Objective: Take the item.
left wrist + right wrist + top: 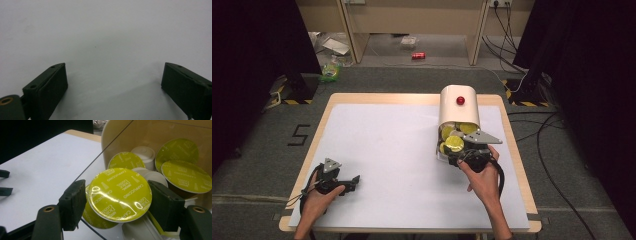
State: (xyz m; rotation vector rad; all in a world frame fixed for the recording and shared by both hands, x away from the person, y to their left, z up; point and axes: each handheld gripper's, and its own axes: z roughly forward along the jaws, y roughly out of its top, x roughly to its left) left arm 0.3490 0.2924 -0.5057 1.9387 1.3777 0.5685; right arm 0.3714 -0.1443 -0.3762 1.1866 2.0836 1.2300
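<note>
The right gripper [117,202] has its jaws closed on a yellow-lidded capsule [119,194] at the open bin [458,107]; lift it straight, slowly. The left gripper [334,180] rests open on the table [387,150]

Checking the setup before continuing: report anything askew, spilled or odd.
The cream container lies on its side on the table, its open end crowded with yellow-lidded capsules. The right gripper has its jaws around one capsule. Nothing has spilled onto the table.
</note>
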